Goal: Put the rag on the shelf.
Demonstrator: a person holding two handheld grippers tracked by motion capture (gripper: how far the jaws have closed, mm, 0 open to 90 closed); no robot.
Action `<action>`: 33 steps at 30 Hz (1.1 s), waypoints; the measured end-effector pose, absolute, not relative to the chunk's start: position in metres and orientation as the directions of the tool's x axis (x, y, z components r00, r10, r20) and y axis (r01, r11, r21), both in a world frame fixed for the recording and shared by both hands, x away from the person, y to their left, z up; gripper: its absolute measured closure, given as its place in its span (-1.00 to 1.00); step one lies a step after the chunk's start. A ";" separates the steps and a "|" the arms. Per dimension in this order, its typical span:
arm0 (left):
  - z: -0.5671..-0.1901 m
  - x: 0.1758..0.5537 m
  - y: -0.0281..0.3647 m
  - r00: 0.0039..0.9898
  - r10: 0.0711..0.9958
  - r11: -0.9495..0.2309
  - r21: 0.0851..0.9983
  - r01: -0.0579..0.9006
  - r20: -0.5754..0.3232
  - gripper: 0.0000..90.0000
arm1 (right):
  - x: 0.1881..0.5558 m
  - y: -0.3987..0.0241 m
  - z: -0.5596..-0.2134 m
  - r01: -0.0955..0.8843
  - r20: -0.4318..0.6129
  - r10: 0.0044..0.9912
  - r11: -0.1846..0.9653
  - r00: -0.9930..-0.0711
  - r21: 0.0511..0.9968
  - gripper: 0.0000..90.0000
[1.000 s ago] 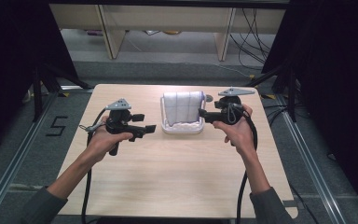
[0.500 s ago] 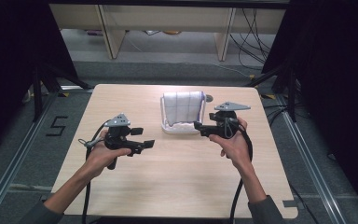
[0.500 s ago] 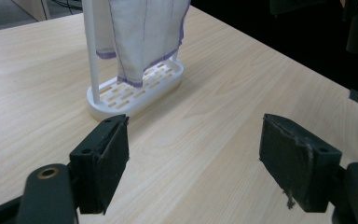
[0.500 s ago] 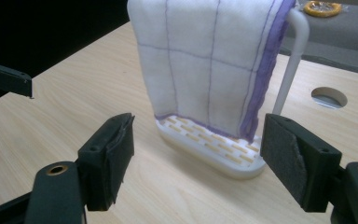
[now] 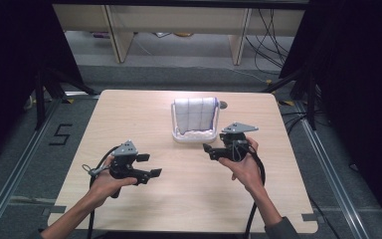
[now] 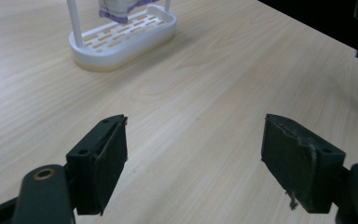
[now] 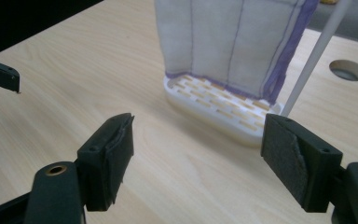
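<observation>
Cloth (image 5: pixel 195 113) hangs draped over the rail of a small white rack (image 5: pixel 195 136), and that rack stands on the counter (image 5: pixel 129 119) near the far edge, a little right of the middle. Pale fabric, purple trim and thin stitched lines, falling on both sides of the rail so it hangs clear above the slotted base; the right gripper view shows its lower hem just over those slots (image 7: pixel 223 105). Hung like that, it looks put up to air or dry, and the upright posts (image 7: pixel 314 58) keep it off the wood.

Out from there, the right hand-held gripper (image 5: pixel 210 150) sits just in front of the rack's near right corner, jaws spread wide with nothing between them, pointing left across the counter. It is apart from the rack, not touching. My read: the drape is done with and this hand stands off it, released.

Further out, the left hand-held gripper (image 5: pixel 154 173) hovers over bare wood toward the near left, well apart from the rack, jaws likewise parted and empty in its own view. Cables trail back past both forearms toward the near edge. A round hole (image 5: pixel 222 104) sits in the counter just behind the rack.
</observation>
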State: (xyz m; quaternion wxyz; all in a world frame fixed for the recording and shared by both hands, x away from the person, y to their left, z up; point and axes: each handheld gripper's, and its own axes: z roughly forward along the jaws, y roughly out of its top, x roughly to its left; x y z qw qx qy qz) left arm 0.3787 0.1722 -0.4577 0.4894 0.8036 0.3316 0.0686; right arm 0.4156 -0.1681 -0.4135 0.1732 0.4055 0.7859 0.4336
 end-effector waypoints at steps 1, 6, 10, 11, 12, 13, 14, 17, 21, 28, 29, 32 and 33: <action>-0.459 0.377 0.173 0.775 0.596 -0.305 0.833 0.462 -0.212 -0.52 | 0.413 -0.168 -0.414 0.488 0.067 0.789 0.308 -0.611 0.817 -0.42; -0.459 0.369 0.176 0.780 0.590 -0.302 0.838 0.454 -0.210 -0.52 | 0.401 -0.166 -0.420 0.501 0.068 0.782 0.326 -0.619 0.801 -0.42; -0.465 0.362 0.177 0.787 0.580 -0.314 0.835 0.452 -0.208 -0.52 | 0.392 -0.167 -0.428 0.498 0.059 0.774 0.344 -0.630 0.796 -0.43; -0.466 0.360 0.177 0.786 0.584 -0.317 0.834 0.451 -0.203 -0.52 | 0.389 -0.166 -0.430 0.512 0.075 0.777 0.335 -0.625 0.791 -0.43; -0.468 0.358 0.177 0.791 0.578 -0.327 0.831 0.449 -0.200 -0.52 | 0.387 -0.167 -0.433 0.508 0.069 0.775 0.340 -0.628 0.792 -0.43; -0.470 0.357 0.177 0.793 0.577 -0.331 0.833 0.444 -0.193 -0.52 | 0.384 -0.167 -0.437 0.509 0.069 0.777 0.340 -0.625 0.791 -0.42; -0.471 0.355 0.177 0.794 0.576 -0.339 0.827 0.448 -0.194 -0.52 | 0.381 -0.167 -0.441 0.507 0.066 0.775 0.344 -0.628 0.790 -0.42; -0.475 0.351 0.178 0.792 0.577 -0.334 0.828 0.450 -0.197 -0.52 | 0.372 -0.168 -0.450 0.544 0.108 0.779 0.325 -0.618 0.774 -0.42; -0.477 0.346 0.179 0.792 0.582 -0.340 0.829 0.443 -0.184 -0.52 | 0.364 -0.172 -0.460 0.534 0.108 0.766 0.332 -0.634 0.778 -0.42; -0.485 0.339 0.181 0.794 0.584 -0.345 0.835 0.428 -0.165 -0.53 | 0.347 -0.172 -0.470 0.573 0.137 0.773 0.326 -0.619 0.752 -0.42; -0.486 0.338 0.183 0.797 0.584 -0.364 0.829 0.425 -0.153 -0.53 | 0.346 -0.174 -0.472 0.553 0.115 0.762 0.347 -0.637 0.758 -0.43; -0.495 0.335 0.183 0.790 0.593 -0.359 0.827 0.433 -0.156 -0.53 | 0.338 -0.175 -0.479 0.572 0.129 0.759 0.356 -0.639 0.739 -0.43; -0.500 0.334 0.184 0.784 0.597 -0.356 0.821 0.447 -0.168 -0.53 | 0.337 -0.176 -0.482 0.555 0.105 0.755 0.373 -0.648 0.743 -0.43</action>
